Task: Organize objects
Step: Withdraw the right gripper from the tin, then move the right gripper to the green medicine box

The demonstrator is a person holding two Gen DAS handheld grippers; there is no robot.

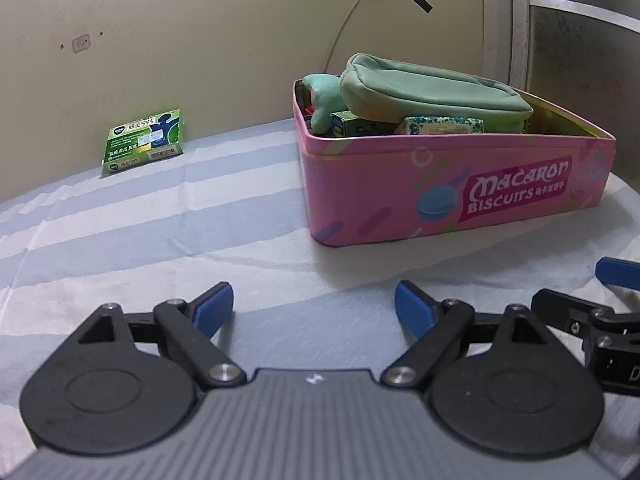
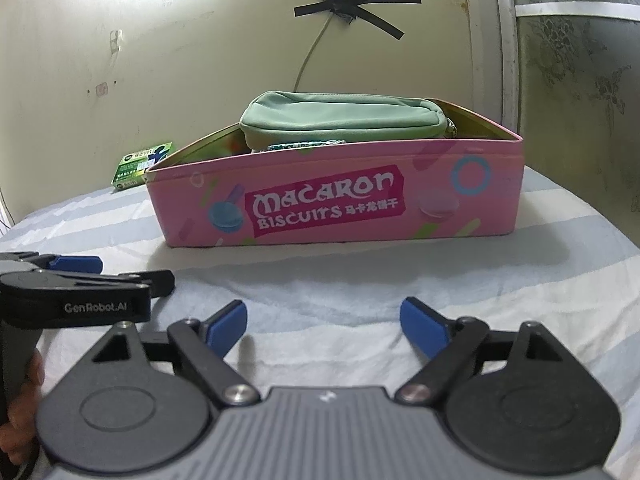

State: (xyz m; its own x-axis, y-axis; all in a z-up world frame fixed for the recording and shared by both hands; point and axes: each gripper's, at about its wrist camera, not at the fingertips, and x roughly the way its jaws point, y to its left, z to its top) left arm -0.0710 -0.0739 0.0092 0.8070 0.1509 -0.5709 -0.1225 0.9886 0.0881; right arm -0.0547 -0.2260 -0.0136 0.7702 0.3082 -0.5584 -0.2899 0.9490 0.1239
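The pink rectangular "Macaron Biscuits" tin (image 2: 336,204) stands open on the blue-and-white striped cloth (image 1: 140,224), already holding a soft mint-green zip pouch (image 2: 340,120), a teal plush toy (image 1: 322,98) and a couple of small printed cartons (image 1: 442,125). One thing is left out: a flat green cardboard packet (image 1: 144,140), well apart from the tin on its left, propped against the cream wall (image 1: 200,40) behind.

Nearer than the tin, the left gripper (image 1: 314,308) and right gripper (image 2: 324,322) hang low over the cloth side by side, each with its blue-padded jaws apart and nothing between them.

The work looks nearly finished, with the grippers between pickups. The next move likely calls for the left gripper to reach past the tin's left end, close on the packet's edges, and carry it over the tin's rim.
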